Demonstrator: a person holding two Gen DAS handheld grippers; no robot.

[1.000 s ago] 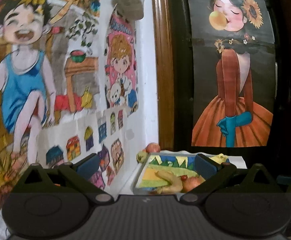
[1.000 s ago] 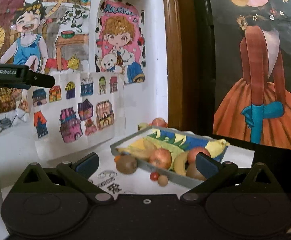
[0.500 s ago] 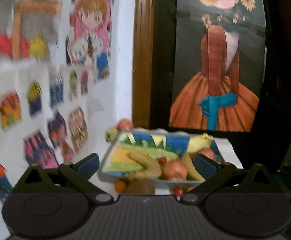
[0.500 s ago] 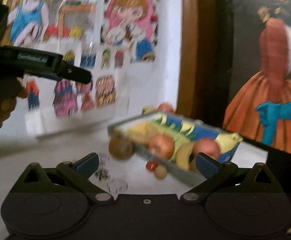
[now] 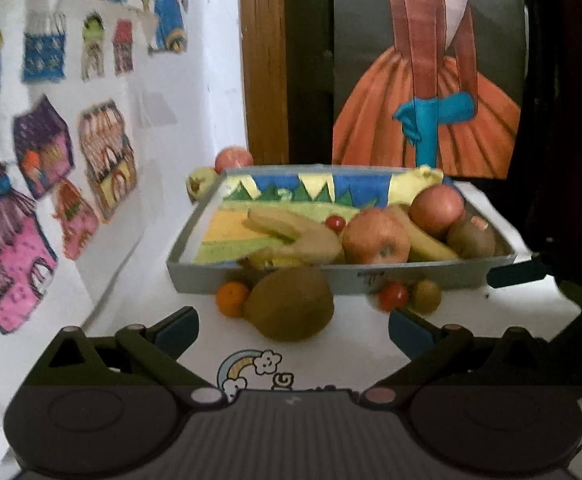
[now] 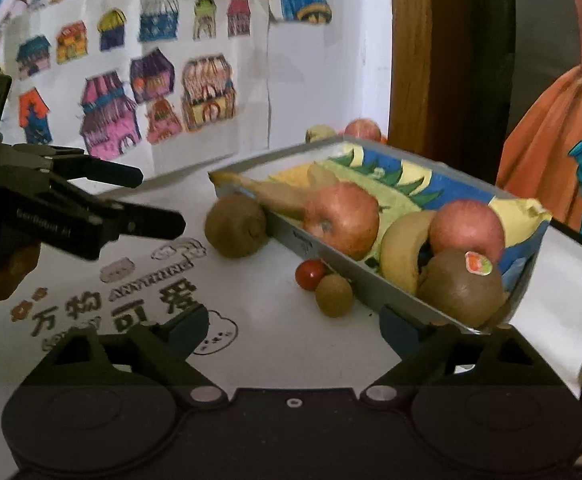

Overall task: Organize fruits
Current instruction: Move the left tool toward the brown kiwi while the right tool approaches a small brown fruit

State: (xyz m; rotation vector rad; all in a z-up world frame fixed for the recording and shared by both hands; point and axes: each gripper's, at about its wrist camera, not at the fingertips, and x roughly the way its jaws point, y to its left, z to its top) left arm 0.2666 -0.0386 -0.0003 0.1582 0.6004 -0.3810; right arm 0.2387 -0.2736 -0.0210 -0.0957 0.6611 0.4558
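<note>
So I'm over a white table (image 5: 491,320) with cartoon print on it, and the big thing there is a shallow grey tray (image 5: 195,276) with a painted colourful lining. Inside it sit two red apples (image 5: 375,240), some yellowish bananas (image 5: 295,232), a brown kiwi with a sticker (image 6: 461,290) and a tiny red cherry tomato (image 5: 335,223). Loose on the table, just beside the tray's near wall: a fat brown kiwi (image 5: 289,304), a small orange (image 5: 231,299), another cherry tomato (image 5: 394,296) and a little brown round fruit (image 5: 426,296). Another apple and a greenish fruit sit behind the tray. My left gripper (image 5: 293,326) has its jaws spread wide with nothing in them, the fat kiwi just ahead. My right gripper (image 6: 293,326) is the same, wide and empty.
</note>
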